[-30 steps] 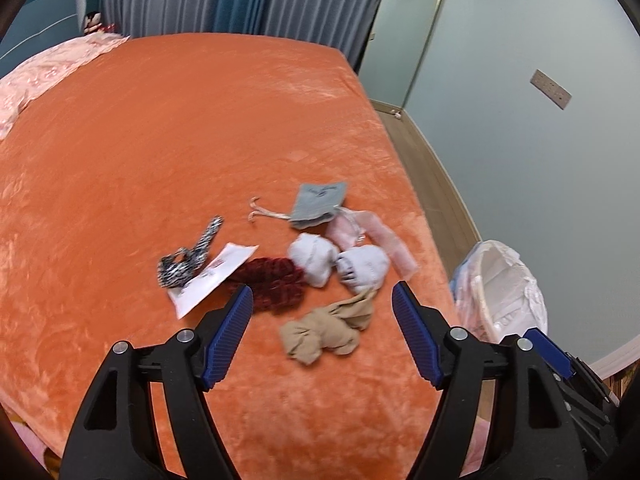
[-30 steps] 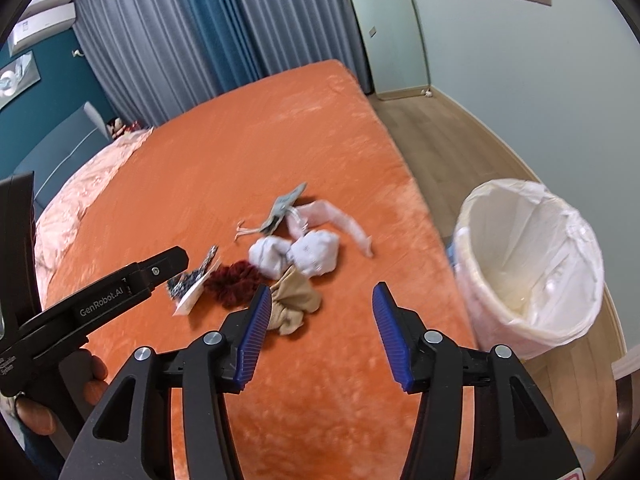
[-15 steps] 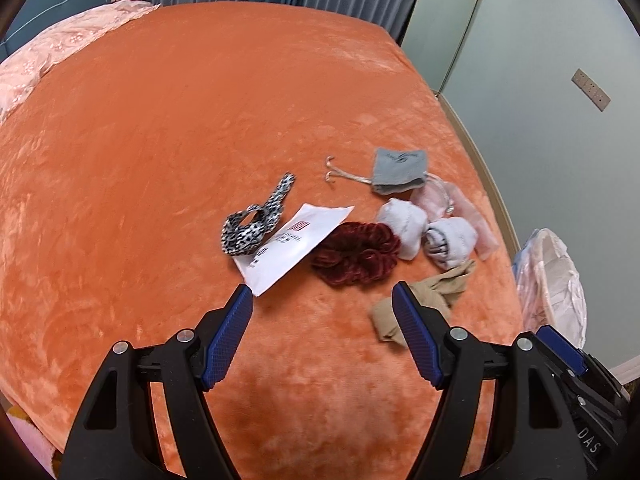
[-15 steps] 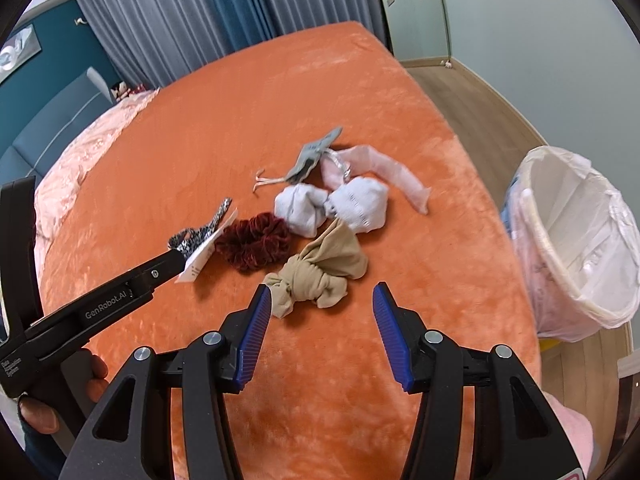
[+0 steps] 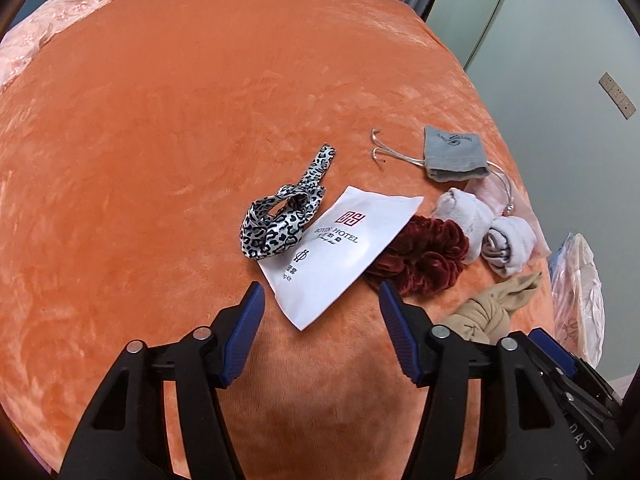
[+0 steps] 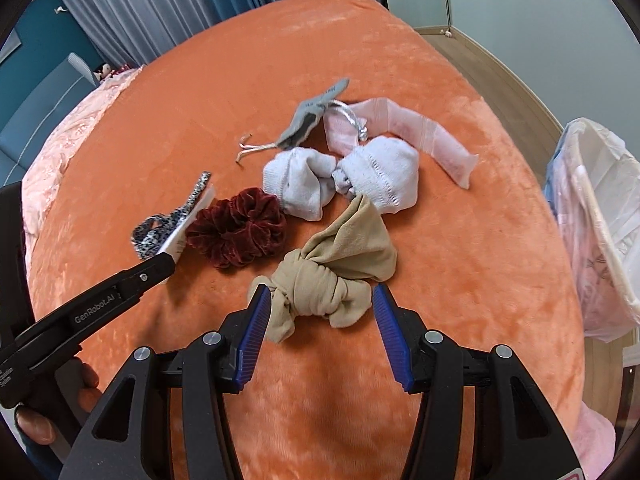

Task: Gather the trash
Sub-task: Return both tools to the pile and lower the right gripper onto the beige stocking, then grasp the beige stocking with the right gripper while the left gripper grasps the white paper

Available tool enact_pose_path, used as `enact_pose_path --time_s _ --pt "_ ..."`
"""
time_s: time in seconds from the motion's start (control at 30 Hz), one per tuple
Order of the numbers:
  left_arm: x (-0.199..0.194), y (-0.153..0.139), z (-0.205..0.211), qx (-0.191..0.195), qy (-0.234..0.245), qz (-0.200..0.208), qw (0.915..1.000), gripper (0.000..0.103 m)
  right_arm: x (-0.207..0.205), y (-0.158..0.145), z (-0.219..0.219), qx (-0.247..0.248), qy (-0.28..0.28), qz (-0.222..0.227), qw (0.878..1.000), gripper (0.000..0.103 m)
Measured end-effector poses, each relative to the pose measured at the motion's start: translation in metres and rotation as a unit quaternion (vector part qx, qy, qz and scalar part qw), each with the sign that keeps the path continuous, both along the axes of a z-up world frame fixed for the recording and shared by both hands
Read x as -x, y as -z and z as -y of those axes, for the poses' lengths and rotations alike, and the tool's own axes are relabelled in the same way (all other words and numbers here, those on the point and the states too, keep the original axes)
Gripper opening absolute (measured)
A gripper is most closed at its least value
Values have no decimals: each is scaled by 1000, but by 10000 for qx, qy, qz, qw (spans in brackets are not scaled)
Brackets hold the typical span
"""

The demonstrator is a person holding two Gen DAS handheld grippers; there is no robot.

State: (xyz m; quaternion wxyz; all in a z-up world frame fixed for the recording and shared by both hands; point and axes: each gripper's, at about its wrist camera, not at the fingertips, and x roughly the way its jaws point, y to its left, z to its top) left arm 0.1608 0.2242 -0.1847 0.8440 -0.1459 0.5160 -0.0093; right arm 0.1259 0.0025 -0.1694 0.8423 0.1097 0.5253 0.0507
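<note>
A flat white paper sachet printed with a red square logo and "HOTEL" (image 5: 340,248) lies on the plush orange bedspread (image 5: 160,140), its near corner between the blue ribbed pads of the left gripper (image 5: 320,304). That gripper's jaws are closing, but the pads do not yet touch the sachet. A knotted black-and-white leopard-print satin strip (image 5: 280,220) rests against the sachet's far left edge, and a dark red velvet scrunchie (image 5: 424,256) is tucked under its right edge.

The right gripper (image 6: 318,304) hangs with its fingers released on either side of a knotted beige nylon stocking (image 6: 332,276); the left pad is at the stocking's edge, and no squeeze shows.

Beyond the stocking lie two balled white socks (image 6: 344,180), a pale pink sock (image 6: 420,132) stretched flat, and a small grey drawstring pouch (image 5: 454,152). A bin lined with a translucent white plastic bag (image 6: 596,232) stands beside the bed to the right.
</note>
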Motion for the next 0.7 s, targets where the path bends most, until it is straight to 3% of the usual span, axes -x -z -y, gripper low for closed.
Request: enact_pose_path --time_s 0.33,0.4,0.57,0.7 --pt "-13 11 -3 92 28 -115 9999 21 -17 27 -4 -116 69 -174 9998 54" --pt "-14 12 -2 122 47 -139 9998 8 -19 29 -4 -194 65 -201 9996 52" --pt "-10 9 -1 136 25 -87 9999 5 -20 28 -5 -344 8 -215 9992 37" --pt "-5 0 2 140 41 -12 9999 4 -15 19 -4 -374 -22 -134 9992 33"
